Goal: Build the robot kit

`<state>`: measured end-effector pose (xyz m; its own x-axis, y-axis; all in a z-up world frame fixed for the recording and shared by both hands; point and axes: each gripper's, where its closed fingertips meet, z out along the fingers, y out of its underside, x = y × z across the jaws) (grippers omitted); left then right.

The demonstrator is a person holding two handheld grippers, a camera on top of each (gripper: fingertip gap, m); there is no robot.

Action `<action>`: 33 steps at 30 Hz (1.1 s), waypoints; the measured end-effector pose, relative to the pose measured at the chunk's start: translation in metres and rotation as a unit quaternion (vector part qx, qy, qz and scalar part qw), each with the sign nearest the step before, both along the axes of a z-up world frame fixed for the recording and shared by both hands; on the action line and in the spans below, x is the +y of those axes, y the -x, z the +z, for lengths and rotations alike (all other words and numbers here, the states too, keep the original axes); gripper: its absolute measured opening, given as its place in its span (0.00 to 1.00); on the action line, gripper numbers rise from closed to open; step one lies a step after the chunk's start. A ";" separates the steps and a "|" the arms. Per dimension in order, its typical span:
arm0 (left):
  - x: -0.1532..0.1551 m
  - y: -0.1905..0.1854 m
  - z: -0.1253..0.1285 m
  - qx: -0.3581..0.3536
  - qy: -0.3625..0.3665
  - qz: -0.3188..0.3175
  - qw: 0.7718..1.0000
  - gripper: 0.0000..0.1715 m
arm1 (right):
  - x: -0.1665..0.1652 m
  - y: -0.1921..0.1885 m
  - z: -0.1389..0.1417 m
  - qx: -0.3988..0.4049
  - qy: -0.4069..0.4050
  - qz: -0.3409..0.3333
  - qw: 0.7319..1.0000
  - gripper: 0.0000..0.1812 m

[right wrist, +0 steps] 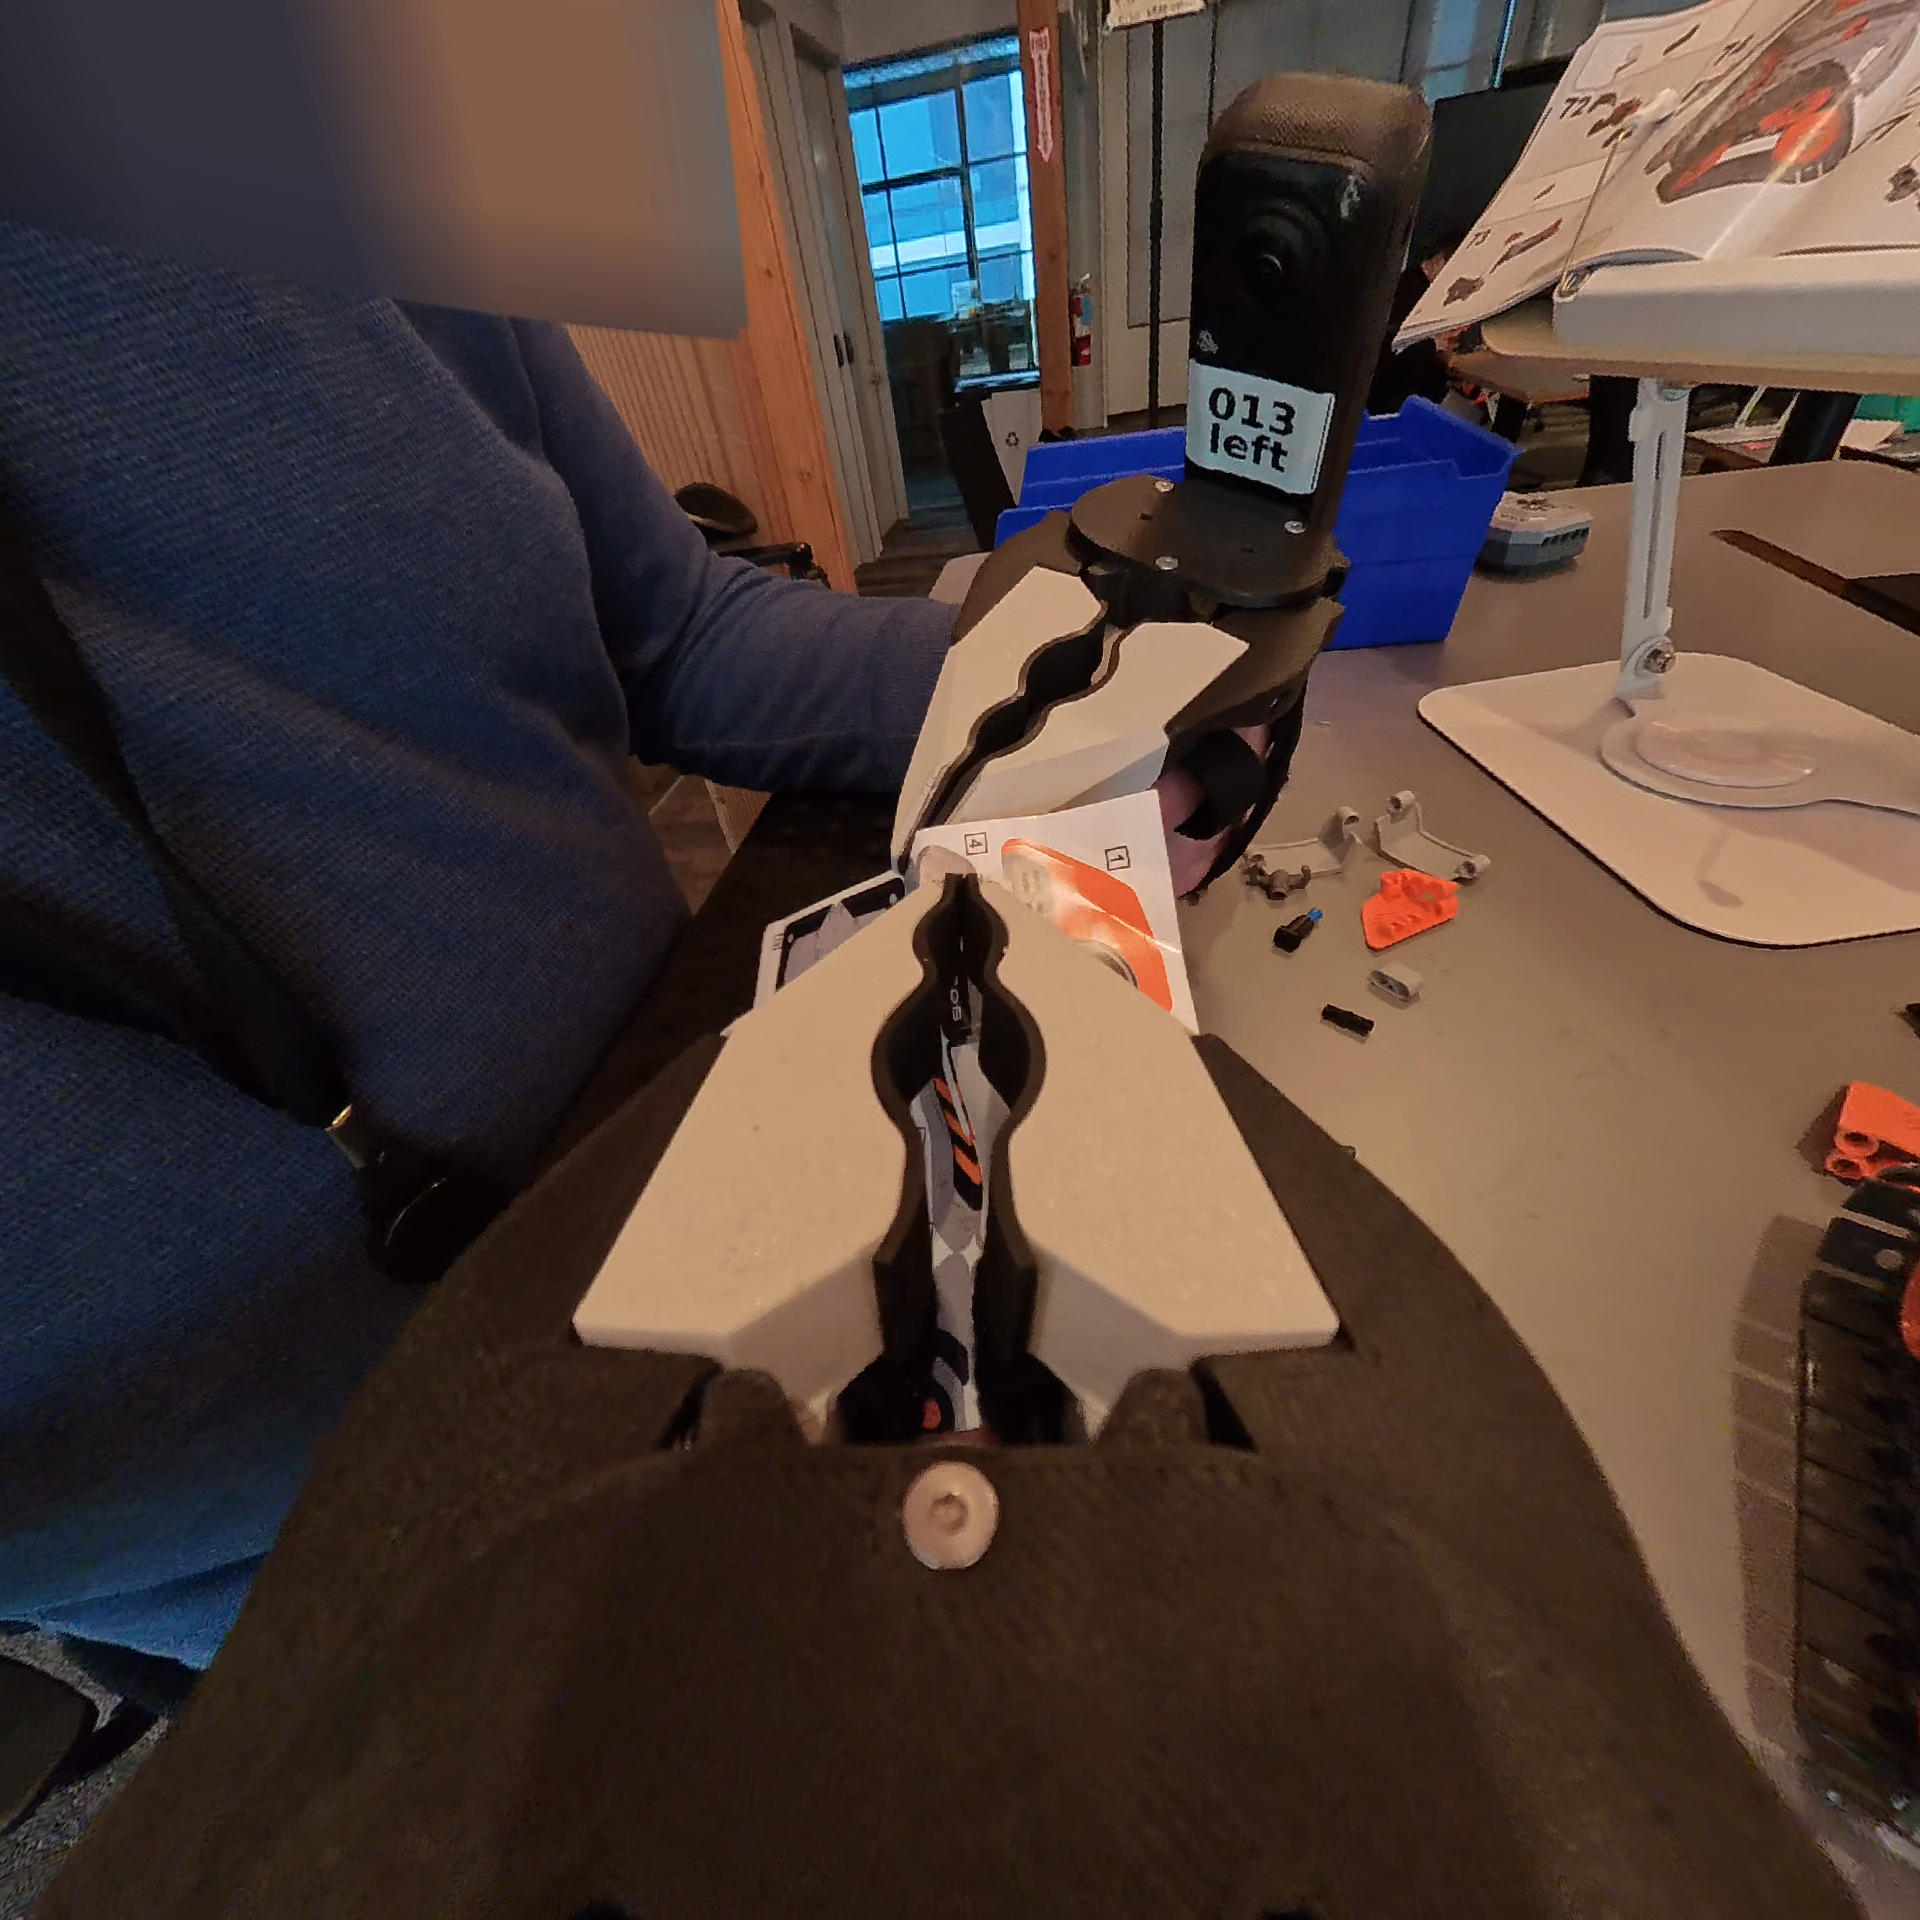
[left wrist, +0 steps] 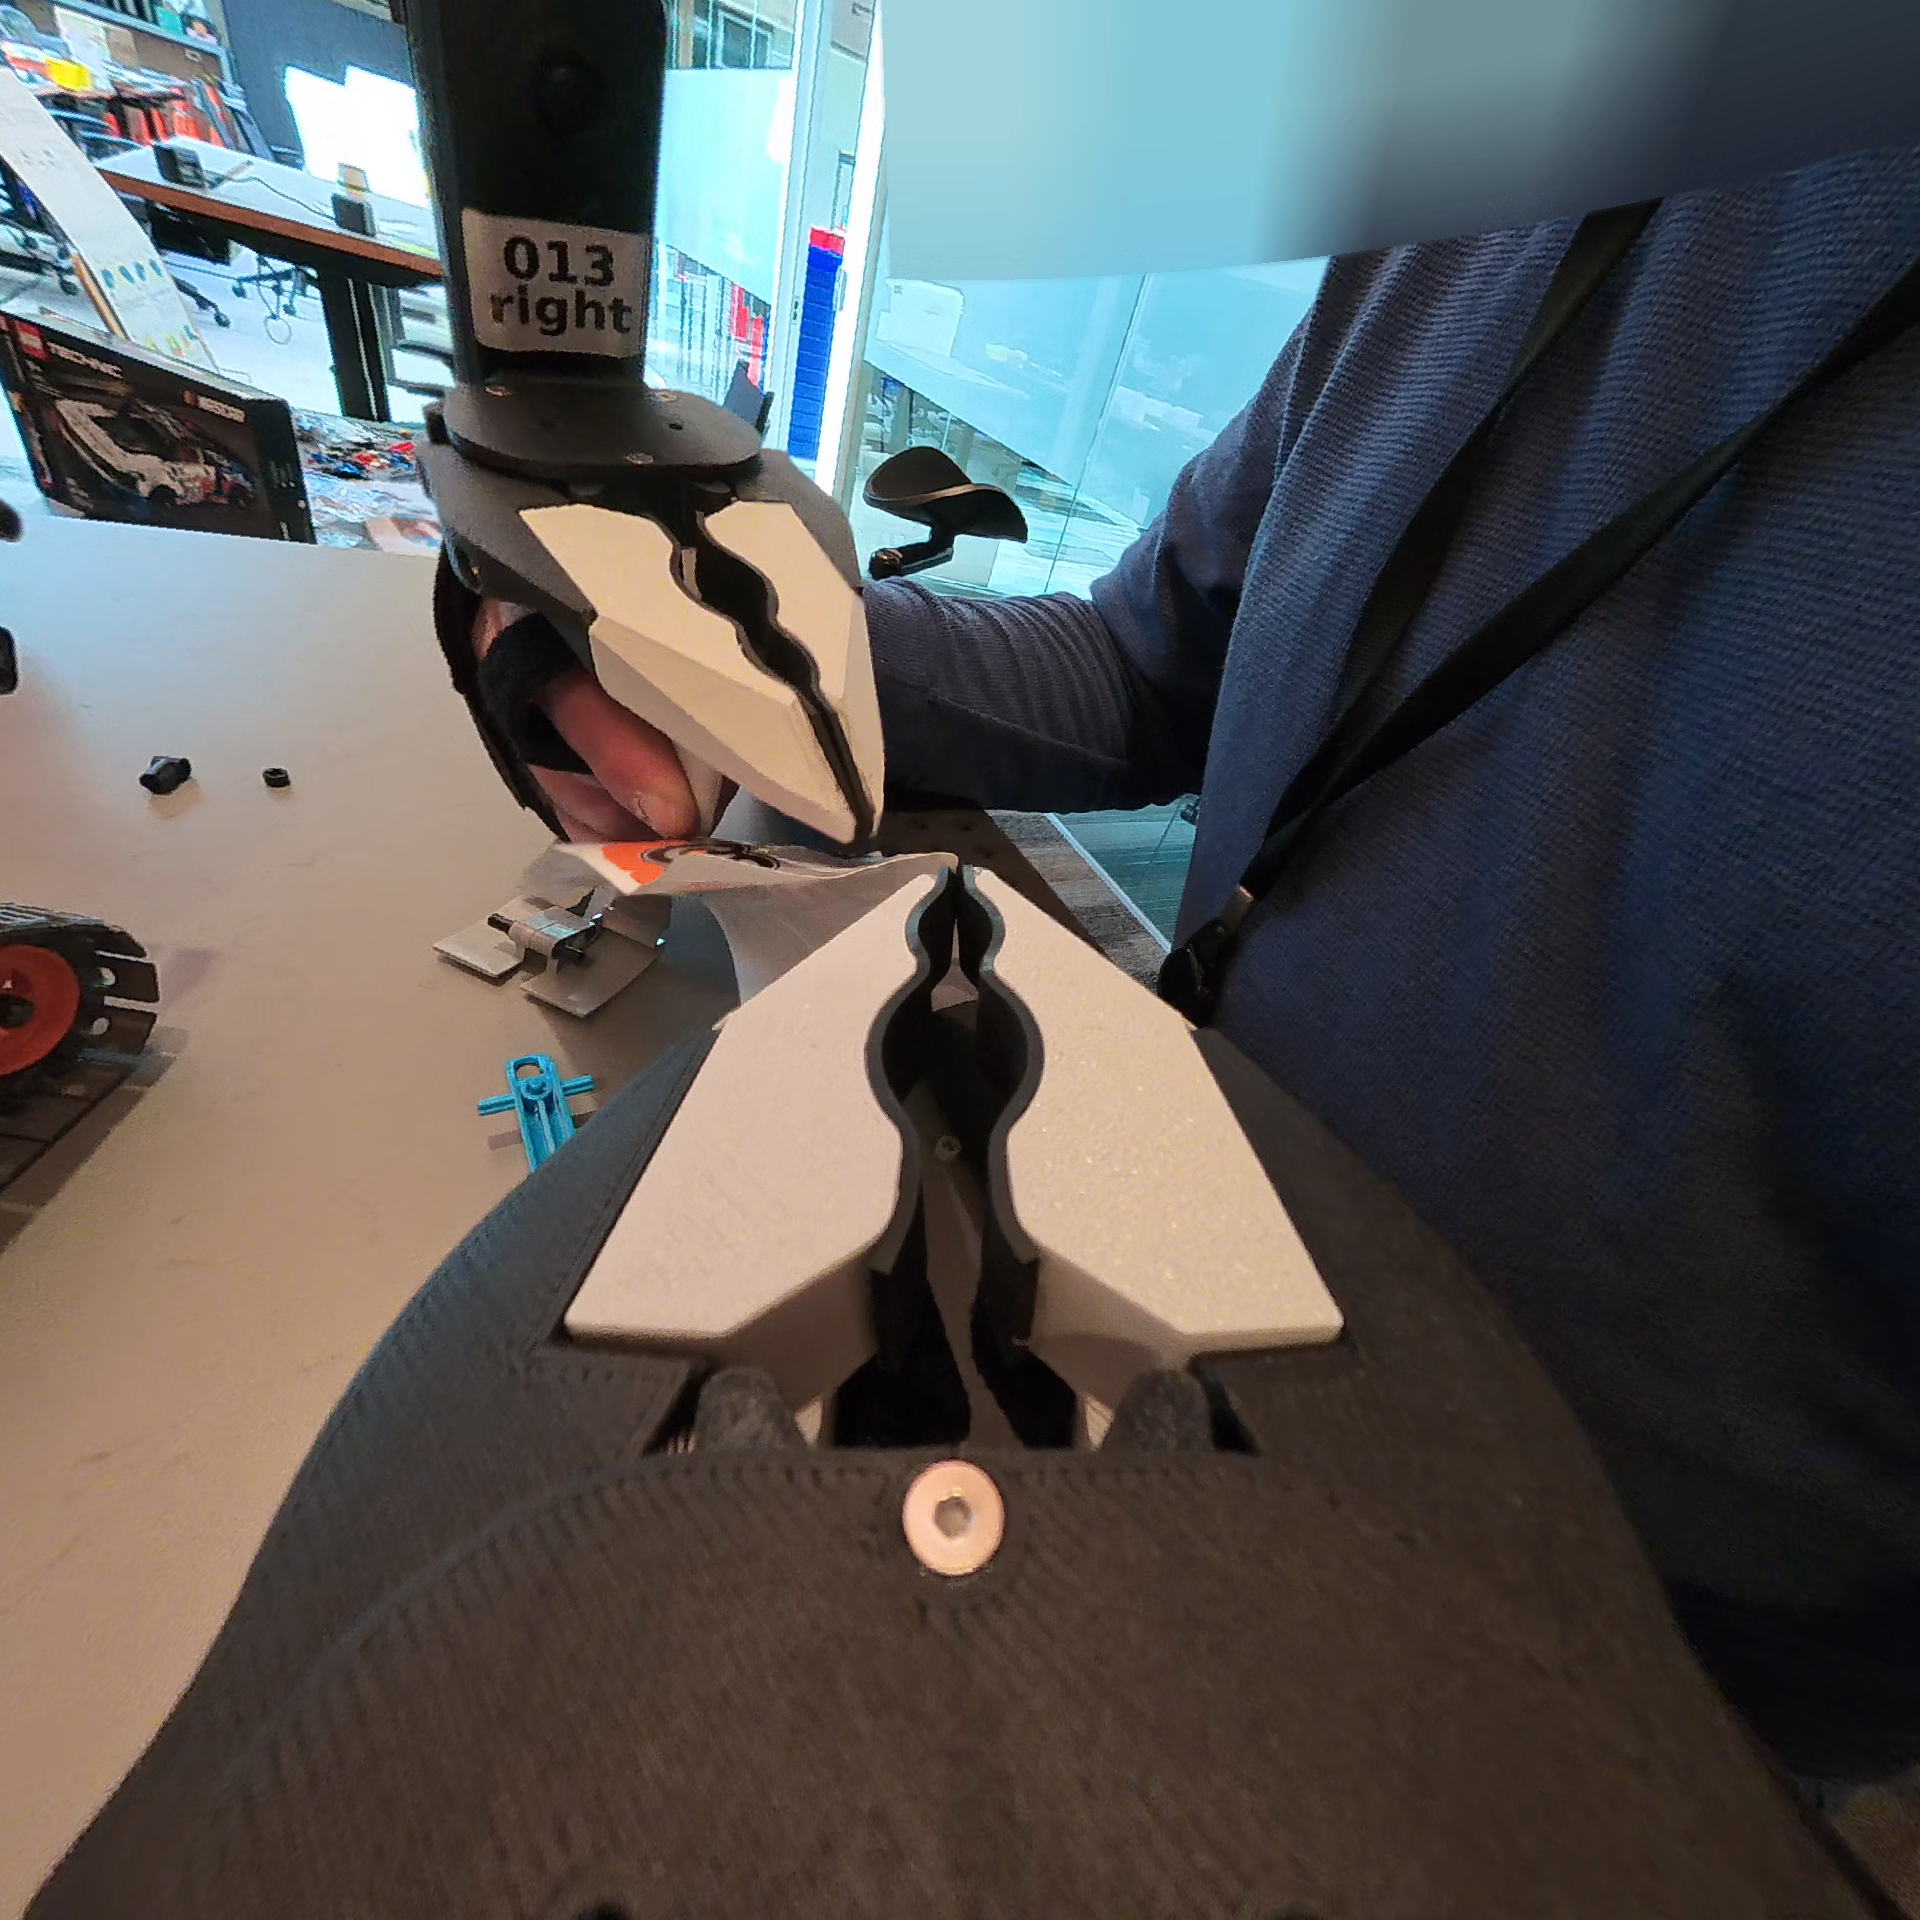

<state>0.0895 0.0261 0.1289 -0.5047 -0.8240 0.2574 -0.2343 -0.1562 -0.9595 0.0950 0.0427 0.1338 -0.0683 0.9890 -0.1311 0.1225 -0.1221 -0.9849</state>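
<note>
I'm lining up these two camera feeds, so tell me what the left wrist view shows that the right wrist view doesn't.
Only the left wrist view: a black toy box, a blue plastic piece, and small black parts.

Only the right wrist view: an open instruction booklet on a stand, a blue bin, and grey and orange pieces.

Both: the left tool and right tool, both shut on the same sticker sheet, and a tracked model.

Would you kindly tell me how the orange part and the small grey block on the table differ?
The orange part is bright orange; the small grey block is pale grey. The orange part is clearly larger and flatter; the small grey block is compact. Both lie loose on the table, beside the printed sheet that the left gripper and right gripper pinch.
</note>
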 end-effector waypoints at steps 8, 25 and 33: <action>0.009 -0.002 -0.002 0.005 0.020 0.019 1.000 0.00 | 0.000 0.002 -0.011 -0.042 -0.027 -0.014 0.999 0.09; 0.045 -0.016 -0.007 0.033 0.097 0.139 0.985 0.03 | 0.036 -0.004 -0.016 -0.085 -0.118 -0.138 0.980 0.00; 0.055 -0.018 -0.009 0.033 0.082 0.176 0.980 0.00 | 0.041 -0.005 -0.011 -0.089 -0.144 -0.166 0.972 0.02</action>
